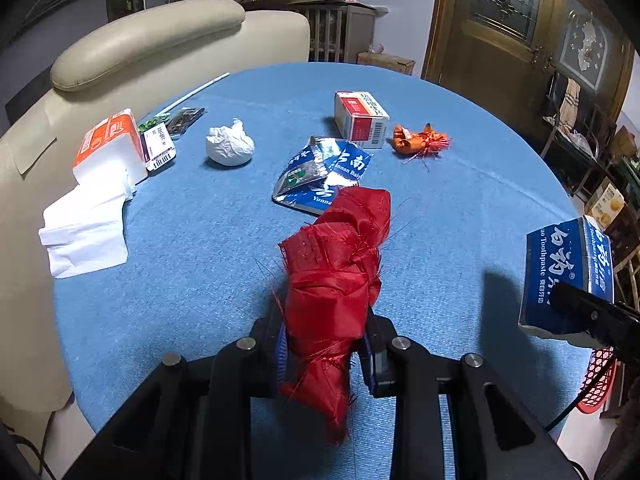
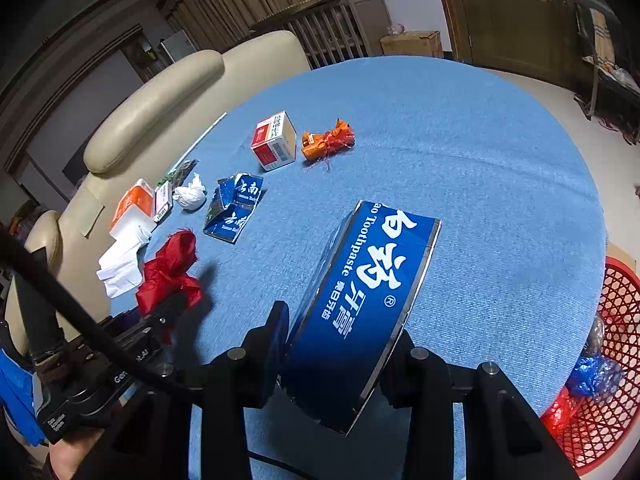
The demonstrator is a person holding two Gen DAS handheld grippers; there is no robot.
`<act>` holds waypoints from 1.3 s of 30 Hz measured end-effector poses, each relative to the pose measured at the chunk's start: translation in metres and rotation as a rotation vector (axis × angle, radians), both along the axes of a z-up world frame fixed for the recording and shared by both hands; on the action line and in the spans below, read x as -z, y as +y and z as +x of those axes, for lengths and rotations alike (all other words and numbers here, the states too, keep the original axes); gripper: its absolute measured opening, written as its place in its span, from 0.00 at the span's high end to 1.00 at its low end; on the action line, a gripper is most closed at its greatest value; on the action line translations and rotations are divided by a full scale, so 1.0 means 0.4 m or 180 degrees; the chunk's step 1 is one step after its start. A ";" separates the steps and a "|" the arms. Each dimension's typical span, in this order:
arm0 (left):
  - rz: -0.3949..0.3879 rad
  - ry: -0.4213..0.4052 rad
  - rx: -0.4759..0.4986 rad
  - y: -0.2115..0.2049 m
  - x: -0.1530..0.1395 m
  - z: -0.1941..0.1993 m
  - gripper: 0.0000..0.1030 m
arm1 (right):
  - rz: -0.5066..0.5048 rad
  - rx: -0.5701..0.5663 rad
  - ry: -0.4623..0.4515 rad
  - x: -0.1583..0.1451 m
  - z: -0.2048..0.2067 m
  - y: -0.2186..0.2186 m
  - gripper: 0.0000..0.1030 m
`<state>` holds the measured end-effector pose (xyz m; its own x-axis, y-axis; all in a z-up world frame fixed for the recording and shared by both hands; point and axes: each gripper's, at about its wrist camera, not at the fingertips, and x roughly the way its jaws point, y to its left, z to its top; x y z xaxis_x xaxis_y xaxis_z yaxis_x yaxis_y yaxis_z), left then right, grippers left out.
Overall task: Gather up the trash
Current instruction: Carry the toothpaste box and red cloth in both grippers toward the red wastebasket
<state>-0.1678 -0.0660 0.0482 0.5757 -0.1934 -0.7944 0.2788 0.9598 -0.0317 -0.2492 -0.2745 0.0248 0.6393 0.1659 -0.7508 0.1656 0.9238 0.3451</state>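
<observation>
Left tongs: the left gripper is clenching a bundle of red cloth, lifted clear of the blue table; the bundle is running lengthwise straight up the middle of the left view, one frayed tail hanging below the pads.

Right tongs: the right gripper is gripping a blue toothpaste box, its long axis leaning toward the upper right of the right view, also held off the table.

Key relation: the red basket is sitting past the table edge at the lower right of the right view, so the box is lying just left of it. The right hand looks much the nearer; the red cloth, at the lower left of that view, would have the whole table to cross.

Basket contents: something crumpled and blue plus something red are already lying inside; a greyish lump above them is too blurred to name.

Next move, judged: the box probably swings right and drops into the basket first.

Still on the table: a torn blue wrapper at mid-frame, a white paper ball left of it, a red-and-white carton and an orange wrapper beyond.

Upper left: a tissue pack with loose sheets near the edge.
</observation>
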 end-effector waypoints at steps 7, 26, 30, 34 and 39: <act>0.0022 -0.0019 0.0062 -0.026 -0.005 -0.004 0.70 | 0.0064 0.0053 -0.0052 -0.005 -0.030 -0.021 0.59; 0.0052 -0.0057 0.0171 -0.061 -0.011 -0.014 0.70 | 0.0136 0.0175 -0.0174 -0.027 -0.084 -0.056 0.59; 0.0049 -0.0067 0.0187 -0.063 -0.013 -0.016 0.70 | 0.0121 0.0188 -0.0202 -0.035 -0.093 -0.057 0.59; 0.0048 -0.0080 0.0208 -0.066 -0.017 -0.015 0.70 | 0.0108 0.0189 -0.0225 -0.041 -0.099 -0.054 0.59; 0.0054 -0.0086 0.0218 -0.070 -0.019 -0.015 0.70 | 0.0097 0.0193 -0.0239 -0.043 -0.104 -0.051 0.59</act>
<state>-0.1739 -0.0939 0.0557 0.5828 -0.2199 -0.7823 0.3445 0.9388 -0.0073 -0.2906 -0.2947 0.0421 0.7031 0.1472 -0.6957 0.1934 0.9019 0.3863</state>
